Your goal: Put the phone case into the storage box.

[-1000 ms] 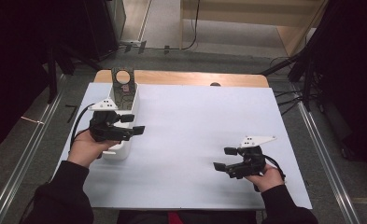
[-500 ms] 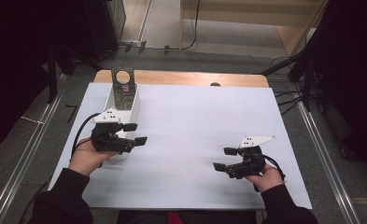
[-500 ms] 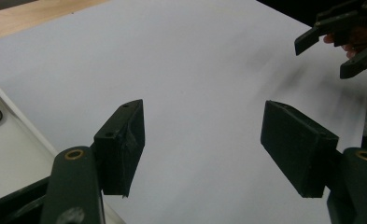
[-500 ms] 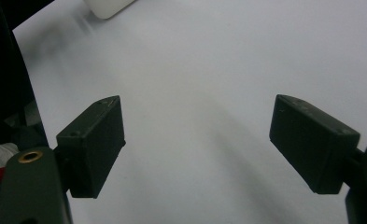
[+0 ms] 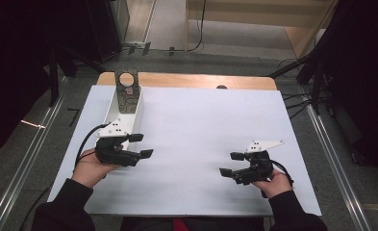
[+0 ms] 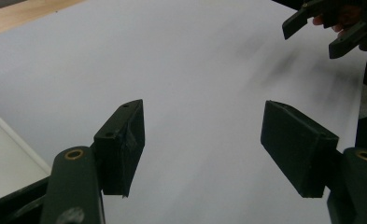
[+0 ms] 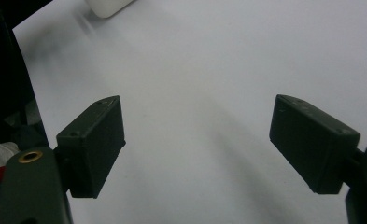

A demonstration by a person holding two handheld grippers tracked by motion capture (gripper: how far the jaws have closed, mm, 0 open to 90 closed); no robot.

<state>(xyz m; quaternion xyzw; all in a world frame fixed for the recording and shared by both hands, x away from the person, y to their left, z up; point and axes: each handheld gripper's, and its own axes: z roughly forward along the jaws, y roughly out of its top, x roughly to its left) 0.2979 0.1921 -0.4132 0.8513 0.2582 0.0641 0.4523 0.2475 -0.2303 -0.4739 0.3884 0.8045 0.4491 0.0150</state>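
My left gripper (image 5: pixel 142 145) is open above the white tabletop (image 5: pixel 206 125), just in front of a long white bin (image 5: pixel 115 111). A dark patterned piece with a round hole (image 5: pixel 127 85) stands in the bin's far end. My right gripper (image 5: pixel 230 164) is open near the front right of the table, with nothing between its jaws. In the left gripper view the gripper (image 6: pixel 204 144) stands wide open over bare white surface, with the right gripper (image 6: pixel 328 25) far off at the top right. In the right gripper view the gripper (image 7: pixel 195 144) is open too, and the white bin (image 7: pixel 107 6) peeks in at the top.
A wooden strip (image 5: pixel 186 80) runs along the table's far edge. Metal rails (image 5: pixel 28 144) flank the table on the floor, and cables (image 5: pixel 297 103) lie at the back right. A corner of the white bin (image 6: pixel 6 158) shows beside my left jaw.
My left gripper has drawn back from beside the white bin toward the table's front, still open and empty. The right gripper has stayed in place.
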